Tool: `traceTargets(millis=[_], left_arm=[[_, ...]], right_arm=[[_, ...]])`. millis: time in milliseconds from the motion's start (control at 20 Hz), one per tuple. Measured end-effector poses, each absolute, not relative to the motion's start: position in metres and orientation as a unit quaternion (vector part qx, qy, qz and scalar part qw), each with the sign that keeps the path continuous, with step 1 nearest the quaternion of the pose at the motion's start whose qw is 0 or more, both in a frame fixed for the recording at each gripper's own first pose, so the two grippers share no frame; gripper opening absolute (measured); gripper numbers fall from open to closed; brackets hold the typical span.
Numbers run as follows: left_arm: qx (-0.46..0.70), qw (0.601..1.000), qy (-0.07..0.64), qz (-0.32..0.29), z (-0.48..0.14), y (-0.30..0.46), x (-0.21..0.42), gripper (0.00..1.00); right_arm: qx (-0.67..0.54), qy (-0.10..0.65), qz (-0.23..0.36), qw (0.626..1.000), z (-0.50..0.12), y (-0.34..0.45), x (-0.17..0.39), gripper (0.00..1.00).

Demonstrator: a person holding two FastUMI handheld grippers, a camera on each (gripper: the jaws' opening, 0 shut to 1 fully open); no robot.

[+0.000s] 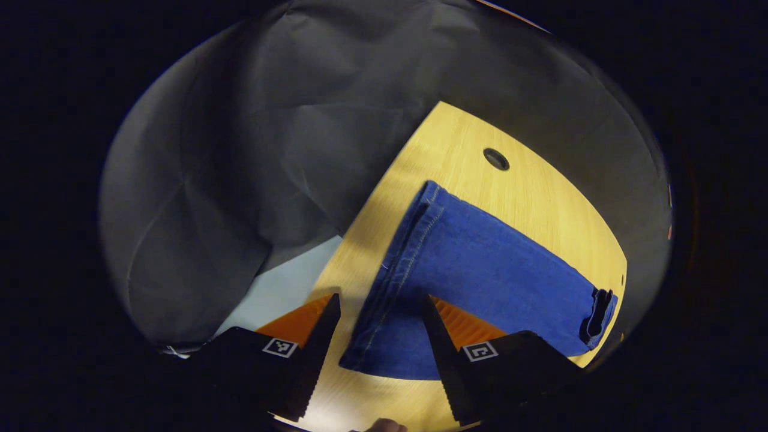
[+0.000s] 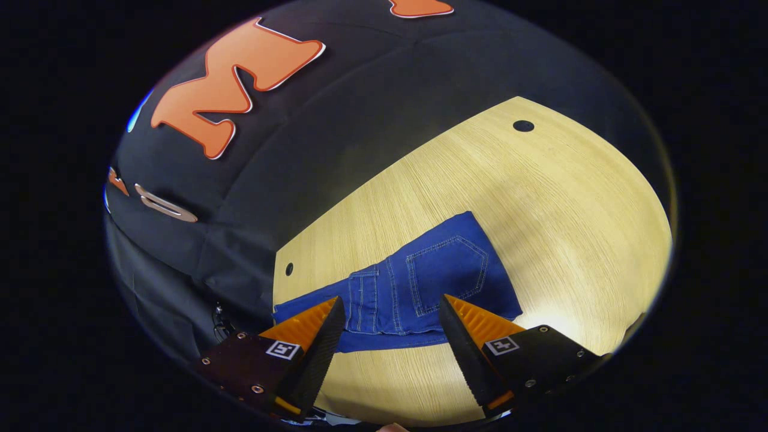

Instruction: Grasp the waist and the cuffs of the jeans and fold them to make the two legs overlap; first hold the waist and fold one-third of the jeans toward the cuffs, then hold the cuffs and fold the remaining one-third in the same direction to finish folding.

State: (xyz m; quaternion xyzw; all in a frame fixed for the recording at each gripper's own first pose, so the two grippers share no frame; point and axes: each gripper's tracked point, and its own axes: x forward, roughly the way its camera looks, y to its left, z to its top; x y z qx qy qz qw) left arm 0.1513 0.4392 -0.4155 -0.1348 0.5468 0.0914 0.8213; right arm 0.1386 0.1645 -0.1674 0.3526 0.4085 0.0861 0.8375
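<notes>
Jeans [image 1: 480, 282] lie flat on the wooden surface [image 1: 540, 204], legs overlapped. Left gripper [image 1: 379, 303] fingers spread wide above the leg seam, holding nothing. Right gripper [image 2: 393, 303] likewise wide open over the back pocket [image 2: 447, 273], empty.

Left gripper [image 1: 379, 303]: fingers spread wide, held above the jeans [image 1: 480, 270], gripping nothing; the seamed edge of the jeans shows between the fingers.
Right gripper [image 2: 393, 305]: fingers spread wide, held above the pocket end of the jeans, touching nothing.
Tilt: both point down toward the jeans.
</notes>
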Motion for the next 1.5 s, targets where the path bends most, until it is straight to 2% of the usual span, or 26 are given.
traceTargets(millis=[100, 150, 200, 250, 350, 400, 450, 550, 800, 1150, 1500], left_arm=[[-0.070, 0.825, 0.555, 0.080, -0.415, 0.443, 0.150, 0.81], [-0.071, 0.831, 0.546, 0.079, -0.413, 0.437, 0.153, 0.82], [-0.070, 0.832, 0.545, 0.077, -0.406, 0.431, 0.148, 0.89], [-0.076, 0.838, 0.537, 0.054, -0.402, 0.421, 0.151, 0.58], [-0.077, 0.845, 0.527, 0.046, -0.395, 0.414, 0.154, 0.12], [-0.083, 0.841, 0.531, 0.055, -0.397, 0.414, 0.155, 0.12], [-0.084, 0.838, 0.537, 0.047, -0.383, 0.413, 0.155, 0.02], [-0.112, 0.836, 0.535, 0.042, -0.375, 0.402, 0.157, 0.01], [-0.180, 0.862, 0.474, 0.019, -0.300, 0.379, 0.158, 0.01], [-0.174, 0.890, 0.420, -0.031, -0.211, 0.323, 0.154, 0.01], [-0.163, 0.910, 0.372, -0.079, -0.139, 0.242, 0.163, 0.01]], right_arm=[[0.355, 0.406, 0.078, 0.839, -0.167, 0.161, 0.142, 0.96], [0.355, 0.405, 0.078, 0.839, -0.166, 0.160, 0.143, 0.96], [0.356, 0.403, 0.075, 0.840, -0.166, 0.159, 0.144, 0.96], [0.355, 0.402, 0.075, 0.841, -0.167, 0.159, 0.145, 0.96], [0.353, 0.406, 0.075, 0.839, -0.170, 0.160, 0.145, 0.96], [0.354, 0.408, 0.074, 0.838, -0.172, 0.160, 0.145, 0.96], [0.355, 0.407, 0.076, 0.838, -0.172, 0.161, 0.147, 0.96], [0.357, 0.407, 0.079, 0.837, -0.172, 0.161, 0.148, 0.96], [0.345, 0.392, 0.081, 0.849, -0.165, 0.150, 0.150, 0.96], [0.329, 0.384, 0.097, 0.857, -0.157, 0.141, 0.150, 0.96], [0.288, 0.359, 0.107, 0.882, -0.147, 0.115, 0.137, 0.98]])
